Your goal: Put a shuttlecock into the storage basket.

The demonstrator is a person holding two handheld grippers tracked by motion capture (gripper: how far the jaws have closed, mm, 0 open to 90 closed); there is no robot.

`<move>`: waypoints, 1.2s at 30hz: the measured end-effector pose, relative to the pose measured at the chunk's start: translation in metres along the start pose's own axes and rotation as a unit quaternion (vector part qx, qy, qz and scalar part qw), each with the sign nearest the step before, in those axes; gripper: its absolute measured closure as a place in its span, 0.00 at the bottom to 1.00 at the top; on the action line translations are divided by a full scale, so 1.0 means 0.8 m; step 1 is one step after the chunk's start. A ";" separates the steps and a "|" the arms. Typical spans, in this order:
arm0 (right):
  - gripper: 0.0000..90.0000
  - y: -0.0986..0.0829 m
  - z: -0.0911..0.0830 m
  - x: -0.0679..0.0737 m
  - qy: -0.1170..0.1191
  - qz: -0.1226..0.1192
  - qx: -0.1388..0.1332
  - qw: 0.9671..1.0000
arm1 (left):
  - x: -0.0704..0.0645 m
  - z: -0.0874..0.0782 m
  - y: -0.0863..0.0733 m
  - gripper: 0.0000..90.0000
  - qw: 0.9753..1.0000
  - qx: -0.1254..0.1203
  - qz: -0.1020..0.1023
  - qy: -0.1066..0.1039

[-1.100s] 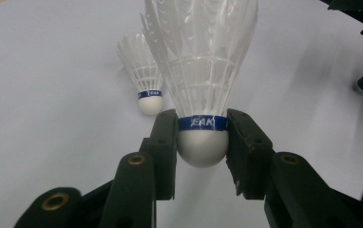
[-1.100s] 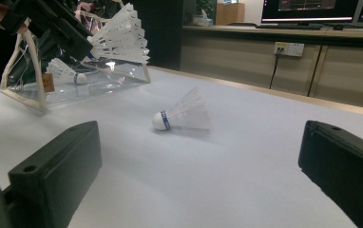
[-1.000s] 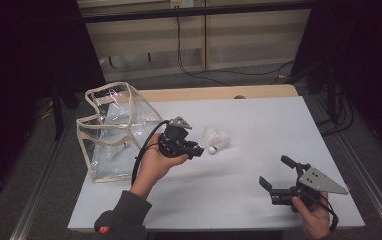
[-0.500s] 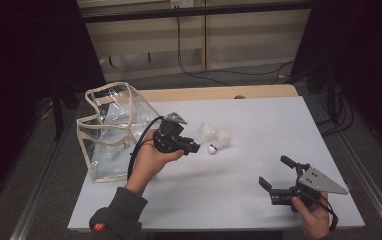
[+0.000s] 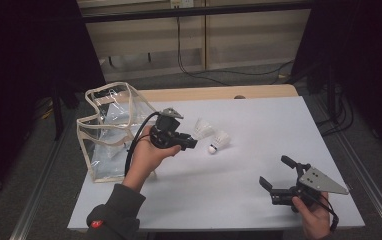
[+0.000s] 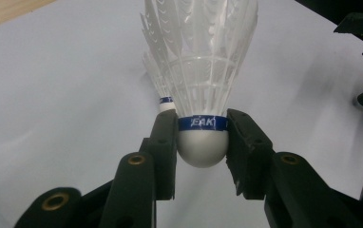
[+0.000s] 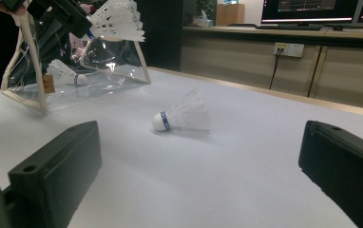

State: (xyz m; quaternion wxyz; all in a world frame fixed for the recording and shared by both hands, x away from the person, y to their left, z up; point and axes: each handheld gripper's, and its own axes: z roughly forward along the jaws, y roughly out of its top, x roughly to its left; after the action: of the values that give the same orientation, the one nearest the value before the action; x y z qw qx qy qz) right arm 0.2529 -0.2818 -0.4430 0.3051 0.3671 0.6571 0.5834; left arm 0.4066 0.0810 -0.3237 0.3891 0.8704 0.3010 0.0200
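Observation:
My left gripper [image 6: 202, 142] is shut on the round cork of a white feather shuttlecock [image 6: 203, 71], feathers pointing away from the jaws. From above, that gripper [image 5: 193, 141] holds the shuttlecock [image 5: 202, 129] just over the table, right of a clear plastic bag [image 5: 110, 131]. A second shuttlecock [image 5: 219, 142] lies on its side on the white table [image 5: 259, 125], close behind the held one. Near the front right edge my right gripper [image 5: 274, 171] stands open and empty. Its own view has the lying shuttlecock [image 7: 184, 116] ahead between the jaws.
The clear bag [image 7: 75, 71] stands open at the table's left with another shuttlecock [image 7: 63, 72] inside. Wooden table edge and dark floor with cables lie beyond the far side. Metal rails run along both sides of the table.
The left gripper has drawn back a little to the left with one shuttlecock raised off the table. The other shuttlecock and the right gripper stay where they were.

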 end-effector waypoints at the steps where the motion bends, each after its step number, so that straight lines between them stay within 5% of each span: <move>1: 0.00 0.000 0.000 0.000 0.000 0.000 0.000 1.000 | 0.000 -0.001 0.001 0.73 1.000 0.000 0.000 0.001; 36: 0.00 0.000 0.000 0.000 0.003 0.000 0.000 1.000 | 0.015 -0.022 0.017 0.73 1.000 -0.007 -0.019 0.019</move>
State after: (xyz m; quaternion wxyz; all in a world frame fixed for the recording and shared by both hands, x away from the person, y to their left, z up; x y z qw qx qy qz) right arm 0.2528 -0.2814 -0.4431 0.3034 0.3657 0.6580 0.5842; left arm 0.4183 0.0924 -0.3043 0.3898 0.8612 0.3246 0.0309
